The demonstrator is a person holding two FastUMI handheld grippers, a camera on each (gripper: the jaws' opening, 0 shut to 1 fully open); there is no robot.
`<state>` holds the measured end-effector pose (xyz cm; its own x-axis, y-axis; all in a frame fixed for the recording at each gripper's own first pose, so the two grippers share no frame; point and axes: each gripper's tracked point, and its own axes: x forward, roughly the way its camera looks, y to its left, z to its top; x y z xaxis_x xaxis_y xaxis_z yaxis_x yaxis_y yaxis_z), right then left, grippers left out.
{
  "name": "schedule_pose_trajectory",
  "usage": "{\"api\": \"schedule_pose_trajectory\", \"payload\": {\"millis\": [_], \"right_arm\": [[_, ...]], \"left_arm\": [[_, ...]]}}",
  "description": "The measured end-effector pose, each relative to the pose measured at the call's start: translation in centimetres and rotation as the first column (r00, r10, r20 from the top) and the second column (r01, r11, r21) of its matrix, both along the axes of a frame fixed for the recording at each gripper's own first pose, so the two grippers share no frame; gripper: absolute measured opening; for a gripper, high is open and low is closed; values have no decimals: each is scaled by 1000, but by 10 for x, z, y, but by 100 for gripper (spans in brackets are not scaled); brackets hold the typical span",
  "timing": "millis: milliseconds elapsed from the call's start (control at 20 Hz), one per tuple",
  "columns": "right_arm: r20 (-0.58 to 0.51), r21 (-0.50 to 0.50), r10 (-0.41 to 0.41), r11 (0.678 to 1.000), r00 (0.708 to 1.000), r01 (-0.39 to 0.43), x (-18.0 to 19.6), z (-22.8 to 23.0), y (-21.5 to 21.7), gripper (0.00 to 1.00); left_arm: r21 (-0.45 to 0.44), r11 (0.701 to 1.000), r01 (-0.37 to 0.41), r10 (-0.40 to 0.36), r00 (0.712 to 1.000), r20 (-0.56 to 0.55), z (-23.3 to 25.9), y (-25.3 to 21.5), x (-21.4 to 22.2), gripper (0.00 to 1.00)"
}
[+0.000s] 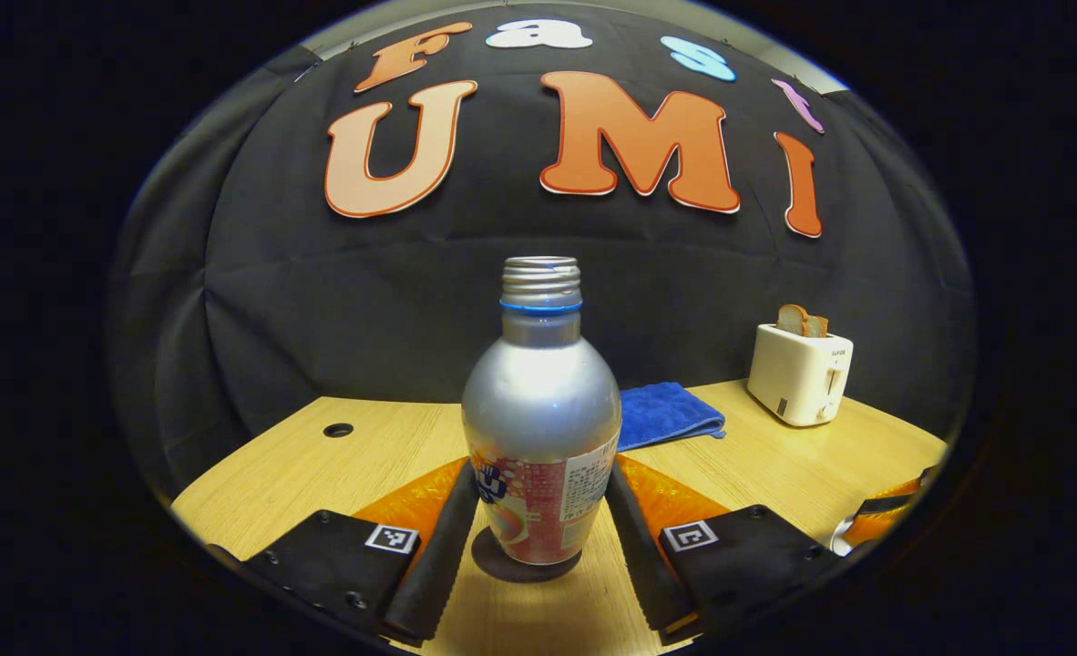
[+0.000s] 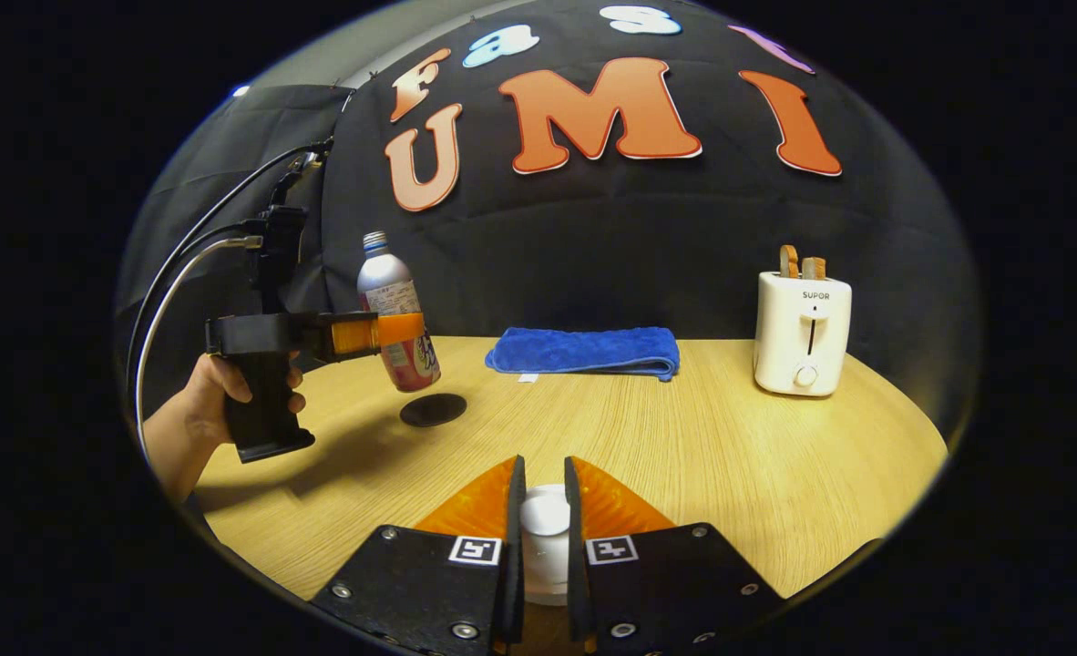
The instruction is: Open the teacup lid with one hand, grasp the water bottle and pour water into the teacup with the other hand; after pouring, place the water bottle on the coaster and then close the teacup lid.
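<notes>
A silver water bottle (image 1: 540, 410) with a blue neck ring, a red label and no cap stands between the fingers of my left gripper (image 1: 538, 476), which is shut on its lower body. The right gripper view shows that bottle (image 2: 394, 314) slightly tilted and held a little above the dark round coaster (image 2: 433, 409), with a hand holding the left gripper (image 2: 384, 333). The coaster (image 1: 502, 563) lies just under the bottle's base. My right gripper (image 2: 543, 487) is shut on the knob of the white teacup lid (image 2: 545, 515). The cup below is mostly hidden.
A folded blue cloth (image 2: 584, 352) lies at the back of the wooden table (image 2: 730, 456). A white toaster (image 2: 803, 333) with bread slices stands at the back right. Cables run up from the left gripper's handle. A round hole (image 1: 338, 429) sits in the tabletop's far left.
</notes>
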<state>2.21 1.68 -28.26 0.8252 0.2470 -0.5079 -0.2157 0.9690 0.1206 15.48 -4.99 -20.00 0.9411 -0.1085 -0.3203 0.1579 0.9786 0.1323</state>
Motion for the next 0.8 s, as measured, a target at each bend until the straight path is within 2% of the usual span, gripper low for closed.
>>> {"api": "schedule_pose_trajectory", "payload": {"millis": [150,250,500,650,800], "right_arm": [[-6,2,-1,1000,1000,1,2,-1,-1,23],[-32,27,-6,1000,999,7,1,-4,0,28],[-54,74,-15,997,998,19,-2,-3,-2,36],[-41,66,4,998,999,-2,-3,5,0,36],[-24,56,6,998,1000,-5,-2,12,-2,36]], "left_arm": [[-18,1000,-5,5,1000,-22,-10,3,5,81],[-39,999,18,-20,998,-54,-20,1,10,81],[-77,997,-6,-3,993,-122,-42,15,18,83],[-57,998,-3,-6,986,-169,-61,16,23,82],[-65,998,9,-21,984,-174,-64,15,24,86]]}}
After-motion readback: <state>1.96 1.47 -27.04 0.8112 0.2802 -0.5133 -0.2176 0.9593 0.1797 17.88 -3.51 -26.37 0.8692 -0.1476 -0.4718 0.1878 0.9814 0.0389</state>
